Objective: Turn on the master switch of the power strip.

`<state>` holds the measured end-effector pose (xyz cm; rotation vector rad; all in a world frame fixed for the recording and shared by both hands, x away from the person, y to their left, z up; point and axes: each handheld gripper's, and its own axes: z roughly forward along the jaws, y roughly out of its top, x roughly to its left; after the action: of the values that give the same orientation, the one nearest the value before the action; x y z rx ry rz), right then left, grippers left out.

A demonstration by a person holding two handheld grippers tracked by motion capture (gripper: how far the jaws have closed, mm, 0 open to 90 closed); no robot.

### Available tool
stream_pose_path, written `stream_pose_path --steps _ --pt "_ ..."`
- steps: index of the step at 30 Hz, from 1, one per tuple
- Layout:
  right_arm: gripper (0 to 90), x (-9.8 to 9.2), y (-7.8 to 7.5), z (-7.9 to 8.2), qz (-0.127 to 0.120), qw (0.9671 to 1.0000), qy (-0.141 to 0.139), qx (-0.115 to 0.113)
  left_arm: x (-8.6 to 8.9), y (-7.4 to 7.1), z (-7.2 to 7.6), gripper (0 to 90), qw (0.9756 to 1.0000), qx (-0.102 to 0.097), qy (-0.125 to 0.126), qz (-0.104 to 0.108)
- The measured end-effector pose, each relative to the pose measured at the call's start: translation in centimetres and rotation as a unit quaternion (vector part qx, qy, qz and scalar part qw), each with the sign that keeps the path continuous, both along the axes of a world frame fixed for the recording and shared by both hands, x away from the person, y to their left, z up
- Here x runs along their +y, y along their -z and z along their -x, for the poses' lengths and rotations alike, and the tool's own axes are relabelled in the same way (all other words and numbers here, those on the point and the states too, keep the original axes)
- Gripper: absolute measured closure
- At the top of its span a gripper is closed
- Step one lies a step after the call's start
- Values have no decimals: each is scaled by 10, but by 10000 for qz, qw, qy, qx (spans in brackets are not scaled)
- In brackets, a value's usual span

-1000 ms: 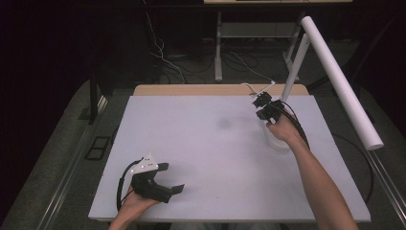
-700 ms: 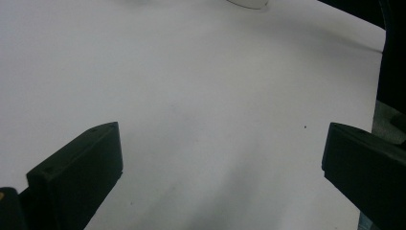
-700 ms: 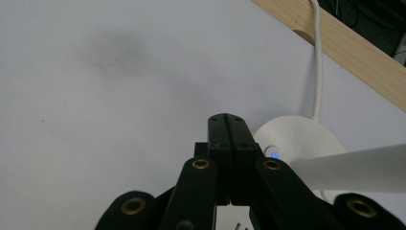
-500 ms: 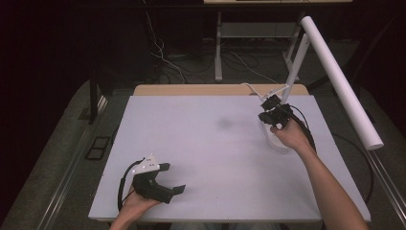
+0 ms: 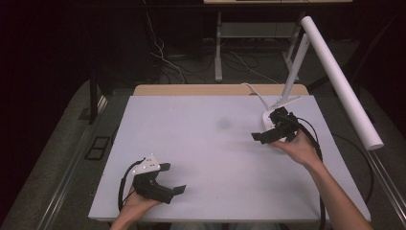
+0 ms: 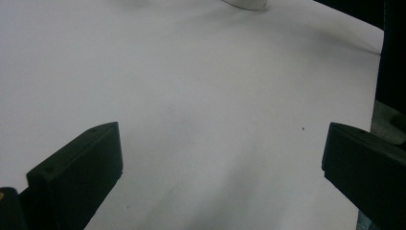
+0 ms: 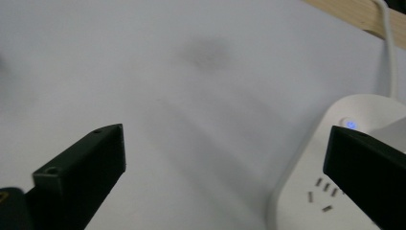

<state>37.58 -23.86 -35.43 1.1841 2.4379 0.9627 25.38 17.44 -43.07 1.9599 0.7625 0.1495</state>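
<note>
Left gripper [image 5: 168, 178] at seven o'clock on the table [image 5: 201, 143], jaws wide apart, holding nothing. Right gripper [image 5: 262, 136] at three o'clock, jaws spread, empty, just beside the white lamp base [image 7: 335, 158]; now nearer the person than a second ago. Lamp's long tube [image 5: 340, 79] running from one toward four o'clock.

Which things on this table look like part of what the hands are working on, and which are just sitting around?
Probably in play:
- right gripper, jaws open, beside the white power strip, whose blue light is on
- power strip's white cord

Just there:
- left gripper, open over bare table
- white lamp
- faint grey smudge
</note>
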Motion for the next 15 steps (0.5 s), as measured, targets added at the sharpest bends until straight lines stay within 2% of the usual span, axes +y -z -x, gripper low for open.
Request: stream_pose_path --steps 10,15 --pt "0 -14 -2 37 -509 9987 -20 -94 1 0 0 0 10000 8 -14 -10" --pt "0 -21 1 53 -670 9977 9 -124 1 0 0 0 10000 -4 -10 -22"
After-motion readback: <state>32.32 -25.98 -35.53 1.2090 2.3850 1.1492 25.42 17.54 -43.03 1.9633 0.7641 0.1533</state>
